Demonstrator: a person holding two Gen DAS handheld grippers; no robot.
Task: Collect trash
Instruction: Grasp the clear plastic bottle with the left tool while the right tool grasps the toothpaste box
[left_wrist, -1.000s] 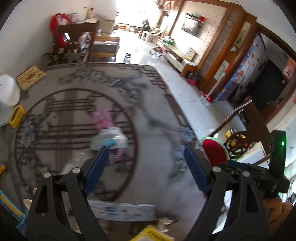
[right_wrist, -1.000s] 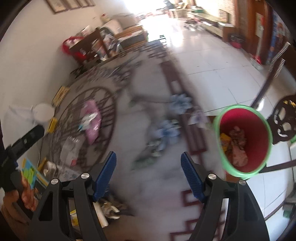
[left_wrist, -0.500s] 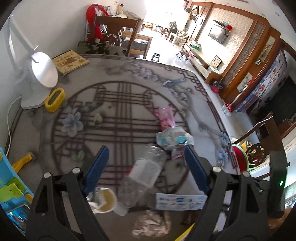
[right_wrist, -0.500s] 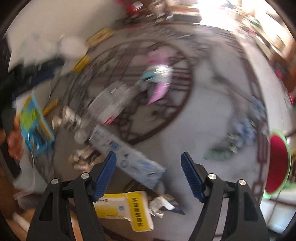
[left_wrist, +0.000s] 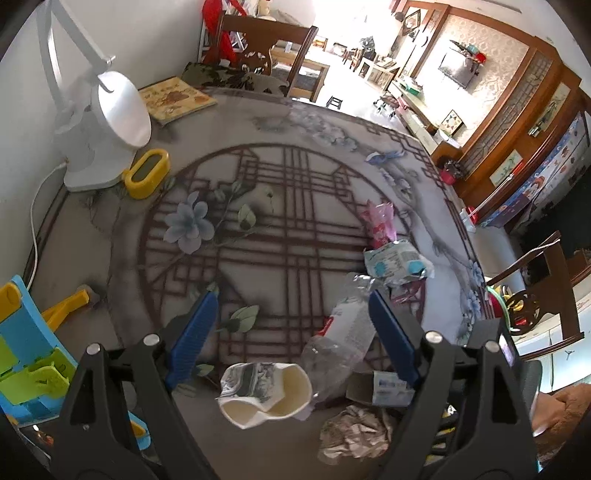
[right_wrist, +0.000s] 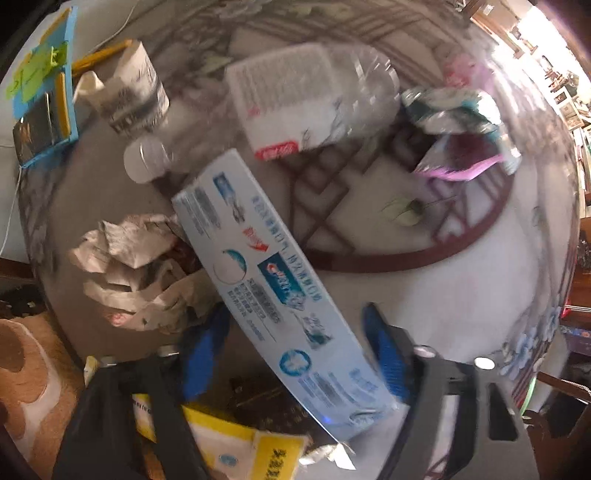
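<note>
Trash lies in a pile on the patterned table (left_wrist: 295, 229): a crushed paper cup (left_wrist: 266, 391), a clear plastic bottle (left_wrist: 343, 332), crumpled paper (left_wrist: 354, 432), a pink wrapper (left_wrist: 380, 221) and a white-blue wrapper (left_wrist: 395, 262). My left gripper (left_wrist: 291, 325) hangs open above the cup and bottle, holding nothing. My right gripper (right_wrist: 295, 354) points straight down. Its jaws are closing around a light blue toothpaste box (right_wrist: 266, 280) that lies between them. The pads stand a little off the box. The bottle (right_wrist: 295, 103), cup (right_wrist: 136, 92) and crumpled paper (right_wrist: 136, 266) lie just beyond.
A red bin with a green rim (left_wrist: 495, 306) stands off the table's right edge, by a wooden chair (left_wrist: 546, 295). A white lamp (left_wrist: 107, 122), a yellow holder (left_wrist: 147, 177) and a book (left_wrist: 173, 99) sit at the back left. A blue toy (left_wrist: 26, 350) is at the left. A yellow packet (right_wrist: 236, 443) lies under the right gripper.
The right gripper swung from over the red bin to the trash pile, dropped onto the toothpaste box, and its jaws narrowed. The left gripper shifted left and lower, still open.
</note>
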